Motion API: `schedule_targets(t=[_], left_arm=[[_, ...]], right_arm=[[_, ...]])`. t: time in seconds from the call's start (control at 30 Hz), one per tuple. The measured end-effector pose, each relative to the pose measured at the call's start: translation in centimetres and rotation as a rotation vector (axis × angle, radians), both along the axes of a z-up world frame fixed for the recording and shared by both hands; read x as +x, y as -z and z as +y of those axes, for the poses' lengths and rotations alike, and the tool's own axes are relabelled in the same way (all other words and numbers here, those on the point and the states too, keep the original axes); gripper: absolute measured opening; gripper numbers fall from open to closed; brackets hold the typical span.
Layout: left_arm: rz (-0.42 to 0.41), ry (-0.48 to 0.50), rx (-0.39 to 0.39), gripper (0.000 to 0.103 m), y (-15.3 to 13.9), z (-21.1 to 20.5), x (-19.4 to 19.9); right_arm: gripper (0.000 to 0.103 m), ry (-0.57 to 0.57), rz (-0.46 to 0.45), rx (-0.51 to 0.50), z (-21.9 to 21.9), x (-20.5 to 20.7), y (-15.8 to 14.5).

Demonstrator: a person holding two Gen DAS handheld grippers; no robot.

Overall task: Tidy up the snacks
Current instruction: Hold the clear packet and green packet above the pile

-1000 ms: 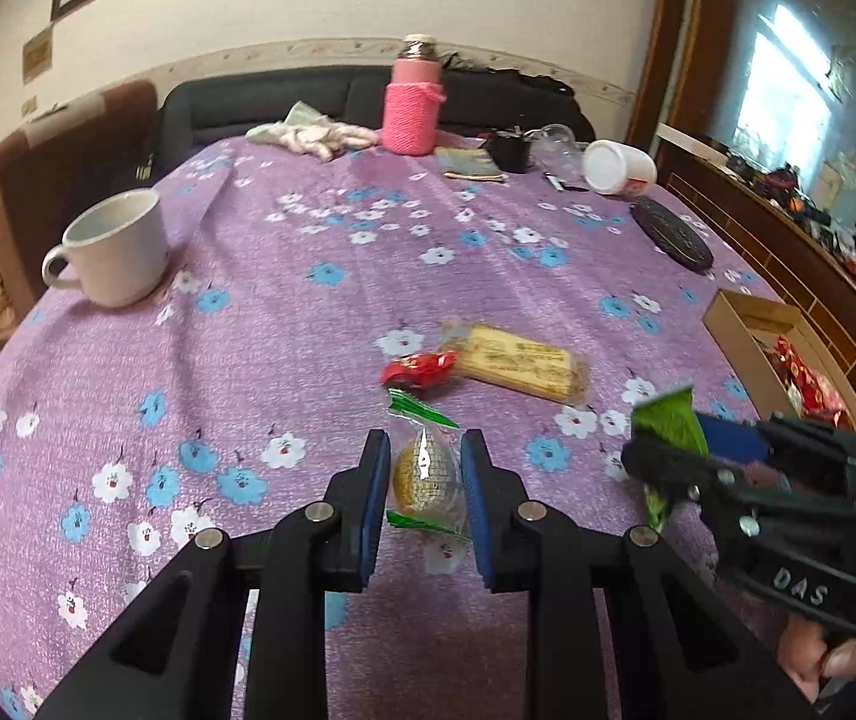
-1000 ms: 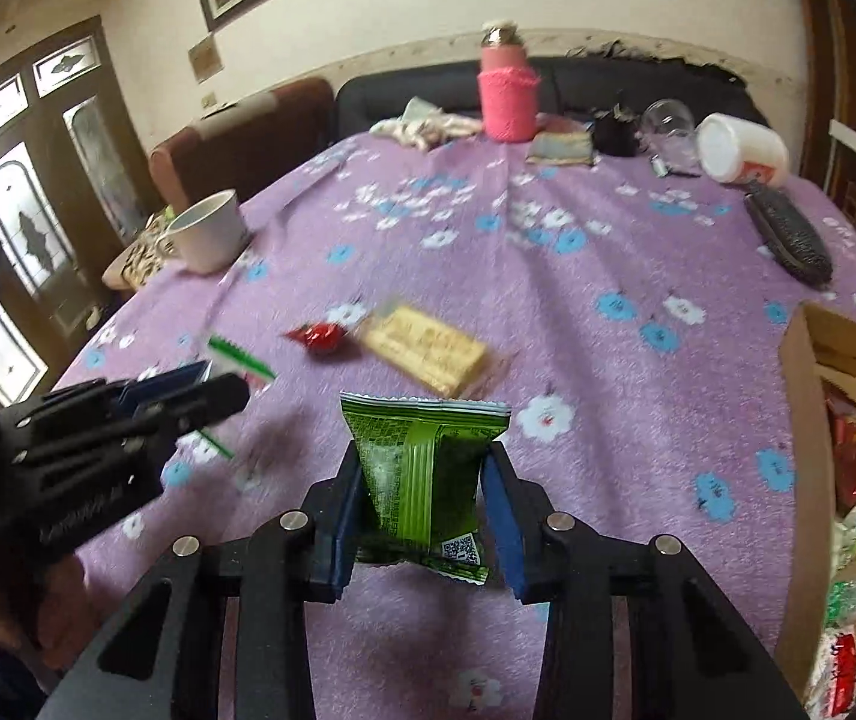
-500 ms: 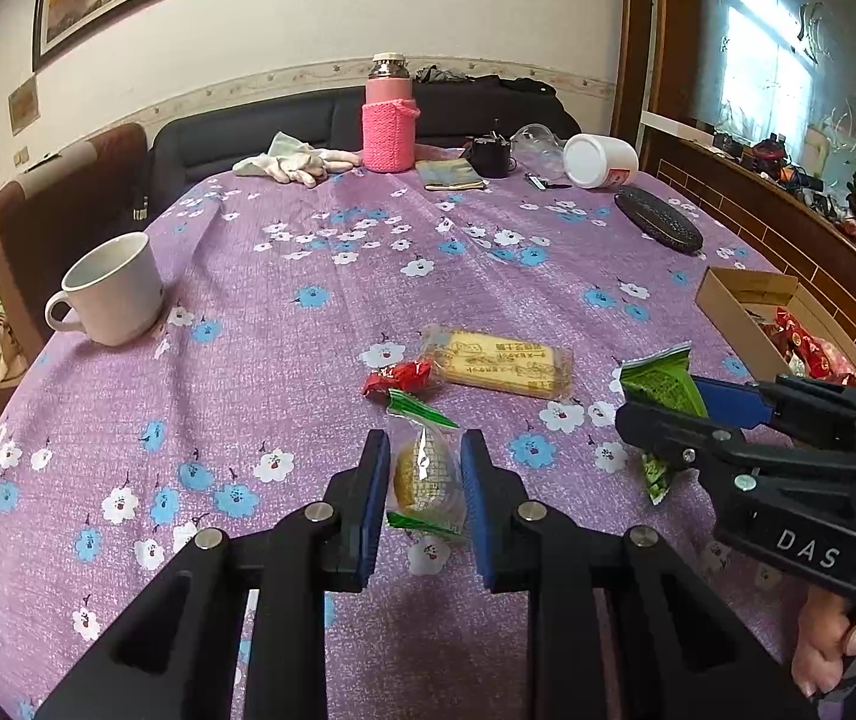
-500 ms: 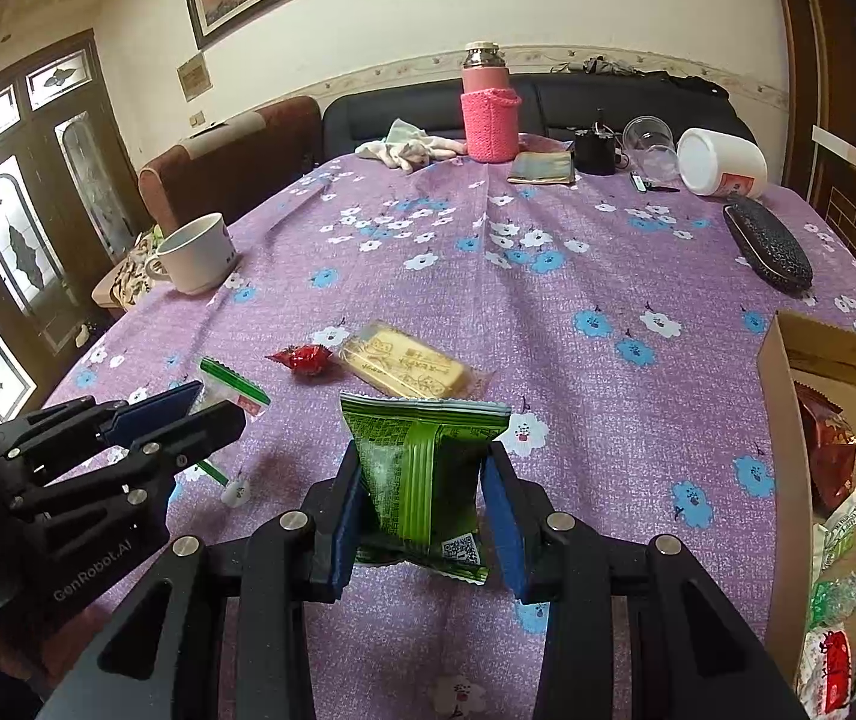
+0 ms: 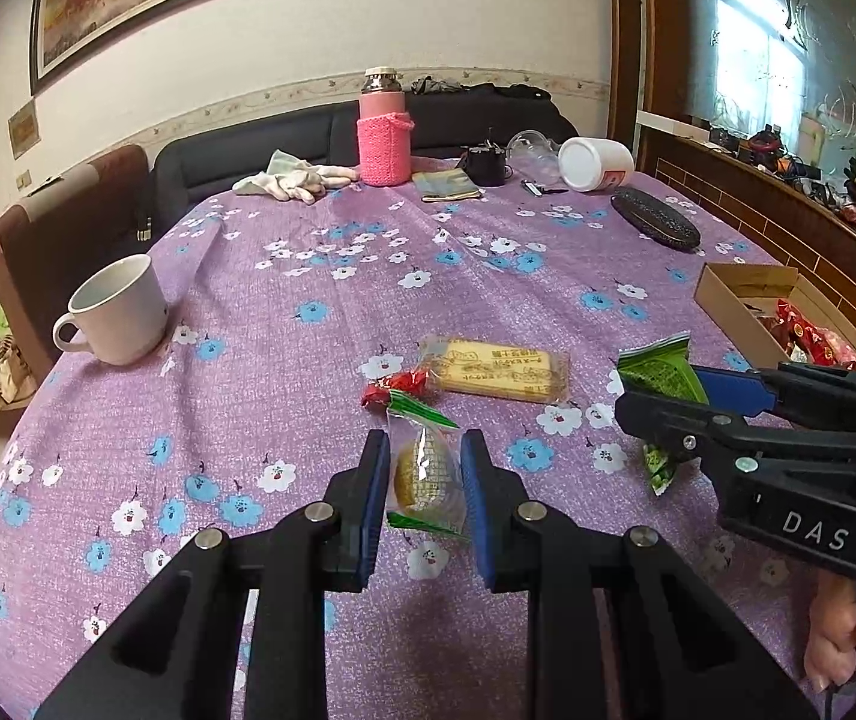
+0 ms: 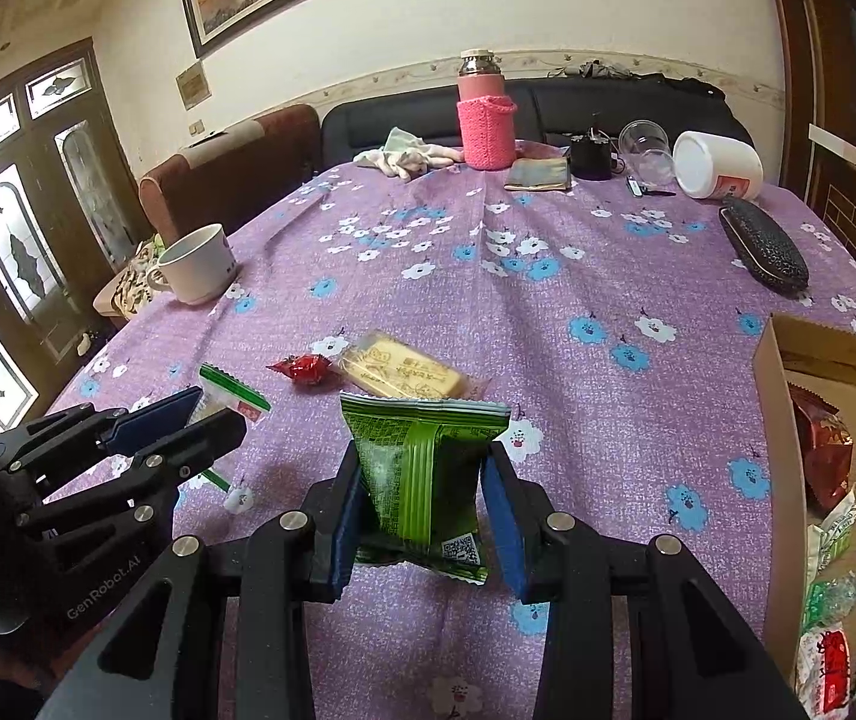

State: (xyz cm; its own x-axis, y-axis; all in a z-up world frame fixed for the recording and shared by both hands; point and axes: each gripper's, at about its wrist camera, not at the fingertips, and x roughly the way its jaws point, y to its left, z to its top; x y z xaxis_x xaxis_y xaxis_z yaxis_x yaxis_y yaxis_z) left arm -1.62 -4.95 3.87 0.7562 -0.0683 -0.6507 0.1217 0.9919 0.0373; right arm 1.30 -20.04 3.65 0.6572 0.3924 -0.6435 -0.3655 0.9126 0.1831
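Note:
My left gripper (image 5: 422, 468) is shut on a clear-wrapped yellow pastry with green ends (image 5: 424, 474), held above the purple flowered tablecloth (image 5: 308, 396). My right gripper (image 6: 428, 480) is shut on a green snack packet (image 6: 422, 468); it shows at the right of the left wrist view (image 5: 659, 375). On the cloth ahead lie a red wrapped candy (image 5: 395, 385) and a yellow biscuit pack (image 5: 497, 369). A cardboard box (image 6: 773, 414) holding several snacks stands at the right; the same box (image 5: 728, 300) shows in the left wrist view.
A white mug (image 5: 116, 312) sits at the left edge. At the far end stand a pink flask (image 5: 383, 132), white gloves (image 5: 290, 180), a tipped white jar (image 5: 596, 163), a glass and a black case (image 5: 656, 219). A hand (image 5: 842, 642) grips the right gripper's handle.
The left wrist view has rolled a little, so the table sits more level; both packets stay gripped. The right gripper has kept still.

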Motion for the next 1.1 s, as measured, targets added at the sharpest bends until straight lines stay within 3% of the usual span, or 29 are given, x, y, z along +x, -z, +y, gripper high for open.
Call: schedule_targets(t=[1.1], left_arm=[[-0.012,-0.003,0.013,0.023,-0.18,-0.14,-0.23]], right_arm=[[0.041,0.007,-0.005,0.001,-0.22,-0.09,-0.12]])
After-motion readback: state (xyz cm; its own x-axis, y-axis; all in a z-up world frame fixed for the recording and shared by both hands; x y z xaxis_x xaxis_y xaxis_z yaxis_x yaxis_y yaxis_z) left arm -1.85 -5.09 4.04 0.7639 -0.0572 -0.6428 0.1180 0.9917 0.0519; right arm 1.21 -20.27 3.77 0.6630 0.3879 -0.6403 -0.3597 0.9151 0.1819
